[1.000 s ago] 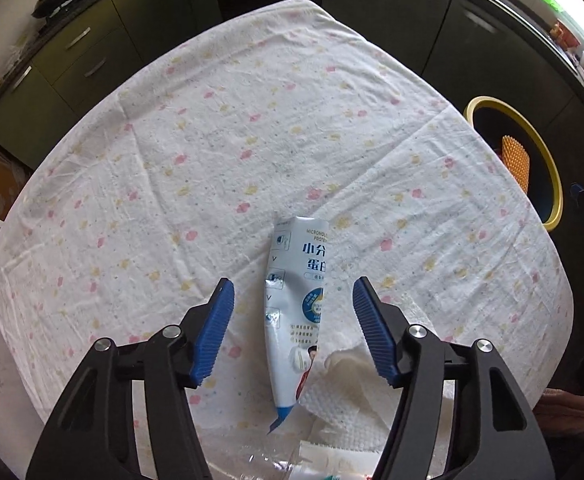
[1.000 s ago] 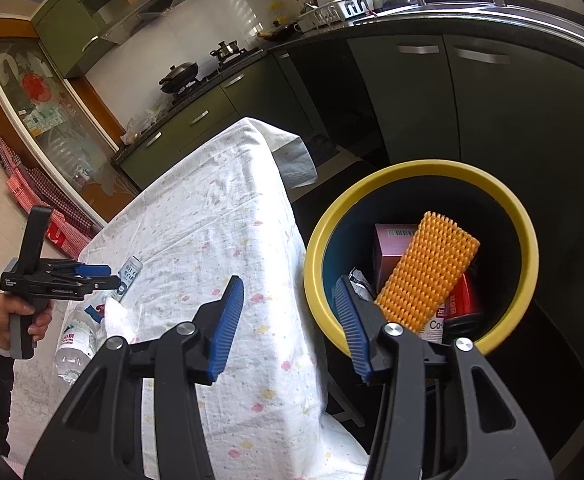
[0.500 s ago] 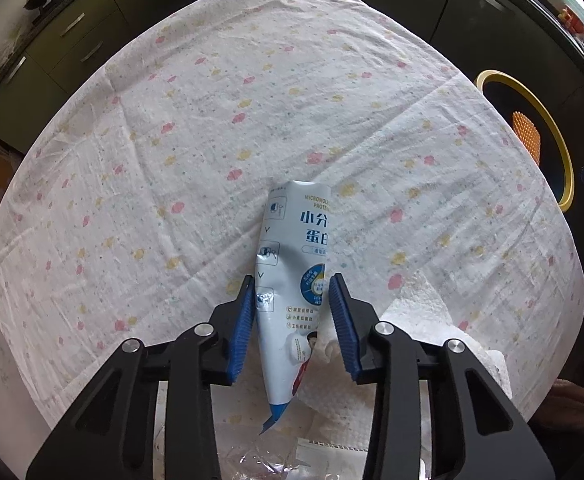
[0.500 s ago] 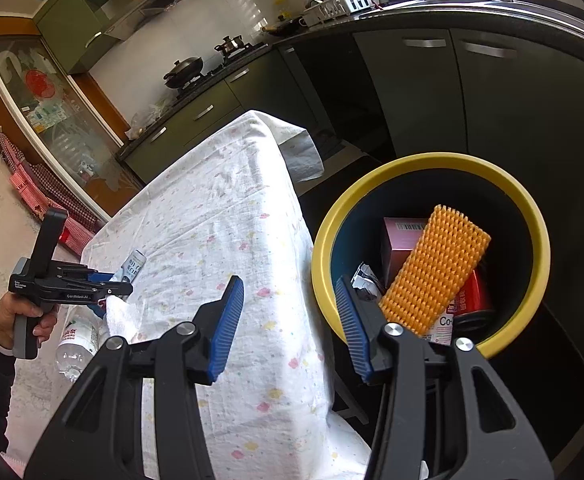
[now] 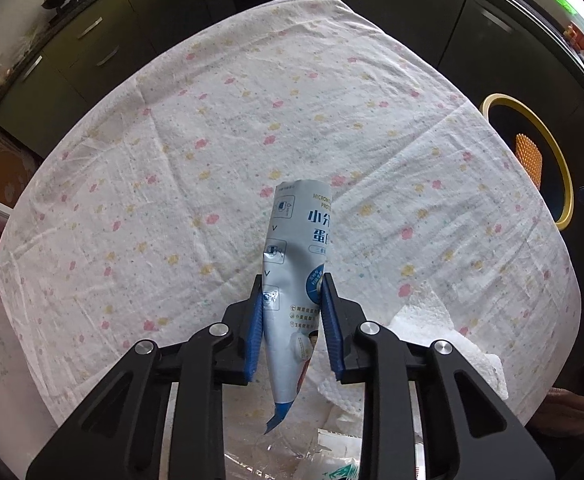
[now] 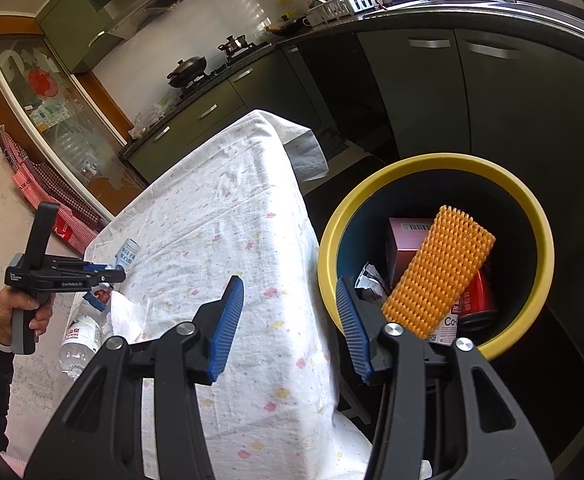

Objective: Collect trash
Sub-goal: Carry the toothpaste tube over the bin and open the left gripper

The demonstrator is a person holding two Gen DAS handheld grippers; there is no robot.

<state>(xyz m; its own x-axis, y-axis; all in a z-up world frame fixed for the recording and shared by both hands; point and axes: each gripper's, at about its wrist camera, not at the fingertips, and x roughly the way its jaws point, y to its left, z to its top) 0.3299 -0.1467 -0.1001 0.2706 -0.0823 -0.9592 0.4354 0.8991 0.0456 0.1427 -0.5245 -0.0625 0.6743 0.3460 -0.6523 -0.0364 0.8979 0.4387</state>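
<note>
My left tongs (image 5: 292, 320) have just been closing and now their blue pads pinch the white-and-blue foil pouch (image 5: 298, 248) about its lower middle, with its printed top reaching out over the flowered tabletop (image 5: 171, 160) and its torn blue tail hanging below the pads. I judge it empty and very light, thin crinkly foil that gives under pressure, so it needs little force but could slide between smooth pads. Holding across the flattened body, as I do now, seems safer than taking the ragged tail. A crumpled paper towel (image 5: 432, 332) lies just beside it and a plastic bottle (image 6: 77, 340) sits near the table edge. My right tongs (image 6: 289, 322) hang half open and empty beside the yellow-rimmed bin (image 6: 548, 264), well apart from the pouch.
</note>
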